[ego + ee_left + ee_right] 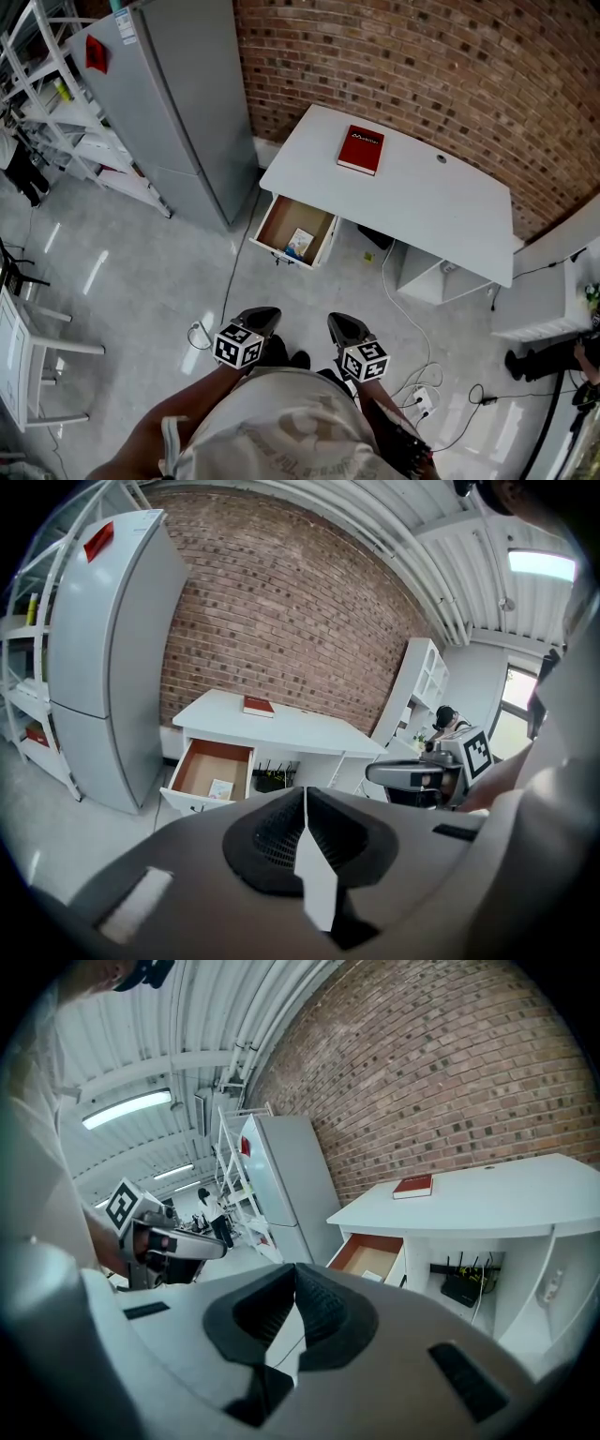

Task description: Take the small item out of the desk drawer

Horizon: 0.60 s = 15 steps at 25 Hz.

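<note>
Inside the open drawer (pixel 277 228) under the table's (pixel 422 202) left end lies the small item (pixel 300 244), exposed for picking; left claw (pixel 262 318) and right claw (pixel 344 326), both closed and empty, hover near the person.

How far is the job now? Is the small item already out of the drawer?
Done: the drawer of the white desk stands open. In hand: nothing; the left tool and the right tool are both shut and empty, near the person's body, away from the desk. Left: the small item lies inside the drawer, so approaching, grasping and lifting it out remain.
</note>
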Motion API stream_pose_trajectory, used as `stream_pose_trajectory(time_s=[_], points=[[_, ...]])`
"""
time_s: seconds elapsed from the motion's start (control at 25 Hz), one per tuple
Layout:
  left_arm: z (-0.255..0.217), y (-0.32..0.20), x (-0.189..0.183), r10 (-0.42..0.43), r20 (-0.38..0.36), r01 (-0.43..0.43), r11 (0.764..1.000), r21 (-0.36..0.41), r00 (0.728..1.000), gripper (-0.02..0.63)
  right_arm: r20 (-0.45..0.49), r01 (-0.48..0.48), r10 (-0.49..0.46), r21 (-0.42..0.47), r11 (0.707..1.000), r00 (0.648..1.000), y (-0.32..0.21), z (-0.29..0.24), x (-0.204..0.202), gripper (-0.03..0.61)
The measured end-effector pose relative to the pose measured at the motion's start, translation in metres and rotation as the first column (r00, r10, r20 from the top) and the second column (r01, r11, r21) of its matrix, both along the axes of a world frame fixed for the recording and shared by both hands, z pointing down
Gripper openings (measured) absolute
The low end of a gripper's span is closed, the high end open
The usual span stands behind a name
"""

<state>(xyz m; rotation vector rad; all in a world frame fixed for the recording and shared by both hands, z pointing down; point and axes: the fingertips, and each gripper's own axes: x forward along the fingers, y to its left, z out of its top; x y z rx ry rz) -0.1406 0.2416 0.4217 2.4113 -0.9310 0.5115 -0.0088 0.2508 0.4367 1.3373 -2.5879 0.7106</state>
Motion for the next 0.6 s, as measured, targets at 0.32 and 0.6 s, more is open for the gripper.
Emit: stream_pose_trajectory(time_s=[0.32, 0.6], points=[[-0.002, 0.003, -0.004, -0.031, 0.005, 0.031, 0.999, -0.007, 1.000, 0.014, 0.000, 0.005, -0.005, -0.020, 1.000, 1.000, 0.002, 0.004, 0.004, 0.006], [-0.003, -0.007, 0.003, -0.011, 0.002, 0.011, 1.000, -0.003, 1.000, 0.014, 0.007, -0.012, 0.012, -0.022, 1.000, 1.000, -0.005, 0.005, 0.009, 0.006]])
